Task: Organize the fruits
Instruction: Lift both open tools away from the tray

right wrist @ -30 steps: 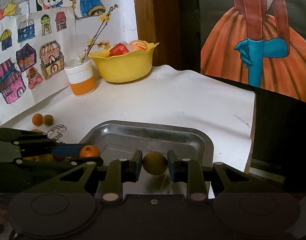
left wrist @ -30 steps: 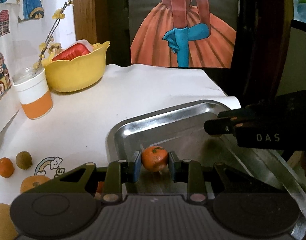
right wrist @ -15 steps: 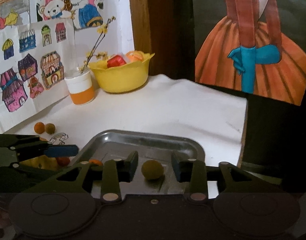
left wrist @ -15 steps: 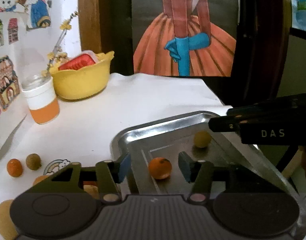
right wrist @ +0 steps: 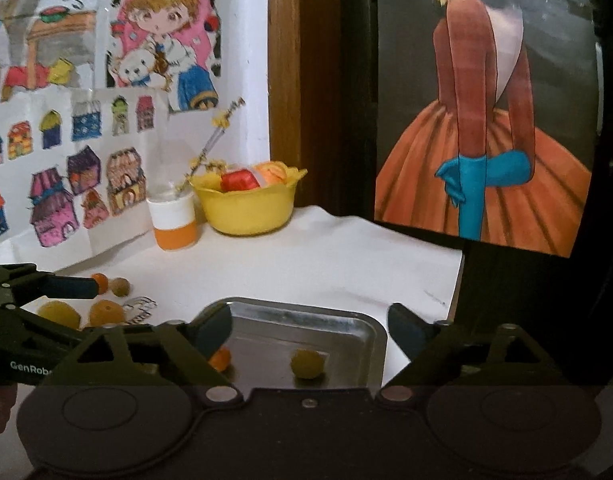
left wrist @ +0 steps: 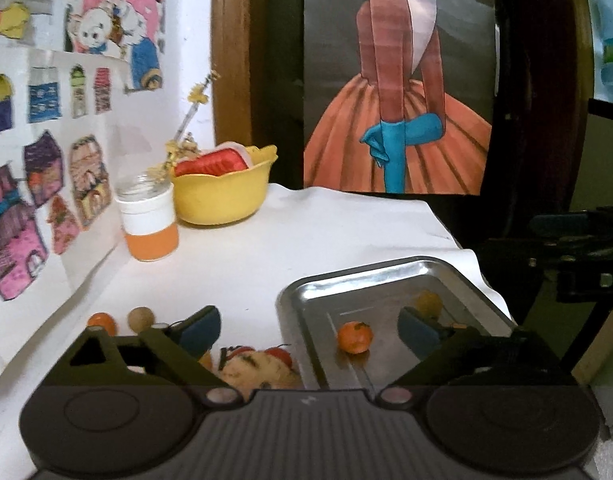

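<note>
Both tongs have spread wider and pulled back from the tray since half a second ago. Left tongs (left wrist: 309,330) wide, empty; right tongs (right wrist: 309,328) wide, empty. Small orange (left wrist: 355,337) and yellow-green fruit (right wrist: 306,364) lie loose in the metal tray (left wrist: 370,276), apart from each other. Left of the tray on the white table (left wrist: 306,232): more small fruits (left wrist: 102,322), partly hidden. Yellow bowl (left wrist: 222,200) and orange-white cup (left wrist: 149,224) far back.

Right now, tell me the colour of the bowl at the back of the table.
Yellow. The bowl shows best in the right wrist view.
</note>
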`<state>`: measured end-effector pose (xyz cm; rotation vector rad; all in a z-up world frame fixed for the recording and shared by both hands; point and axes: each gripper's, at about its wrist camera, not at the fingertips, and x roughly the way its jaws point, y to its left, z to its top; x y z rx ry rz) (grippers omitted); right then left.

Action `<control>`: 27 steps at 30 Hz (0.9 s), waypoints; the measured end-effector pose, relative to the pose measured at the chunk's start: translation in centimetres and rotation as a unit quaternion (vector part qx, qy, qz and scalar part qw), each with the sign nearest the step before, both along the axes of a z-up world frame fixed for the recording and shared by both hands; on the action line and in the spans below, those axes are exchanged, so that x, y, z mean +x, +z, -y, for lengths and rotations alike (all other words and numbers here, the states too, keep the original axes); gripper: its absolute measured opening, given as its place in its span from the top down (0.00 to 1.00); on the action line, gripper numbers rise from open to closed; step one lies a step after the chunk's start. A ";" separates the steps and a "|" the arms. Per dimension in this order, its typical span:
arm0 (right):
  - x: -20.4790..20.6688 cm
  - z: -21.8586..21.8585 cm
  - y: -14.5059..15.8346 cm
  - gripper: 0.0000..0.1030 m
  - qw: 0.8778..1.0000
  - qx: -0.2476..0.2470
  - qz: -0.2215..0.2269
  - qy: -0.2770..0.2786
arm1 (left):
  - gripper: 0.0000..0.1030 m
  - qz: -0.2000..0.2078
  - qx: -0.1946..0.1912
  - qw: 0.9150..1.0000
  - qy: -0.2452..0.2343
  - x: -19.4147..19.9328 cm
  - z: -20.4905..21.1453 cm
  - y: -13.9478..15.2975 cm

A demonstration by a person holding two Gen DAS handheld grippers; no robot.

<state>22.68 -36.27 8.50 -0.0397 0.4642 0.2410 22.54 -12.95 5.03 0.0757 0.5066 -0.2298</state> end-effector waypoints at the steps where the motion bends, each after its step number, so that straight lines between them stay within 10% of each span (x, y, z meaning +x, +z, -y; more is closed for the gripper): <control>1: -0.5 -0.1 0.2 0.07 1.000 0.000 0.003 0.000 | 0.03 0.001 -0.001 1.000 0.000 -0.5 -0.2 0.1; 27: -14.9 -5.7 -1.5 0.01 0.997 -0.024 -0.056 0.037 | 0.00 -0.038 -0.010 0.998 0.044 -11.7 -7.8 -1.6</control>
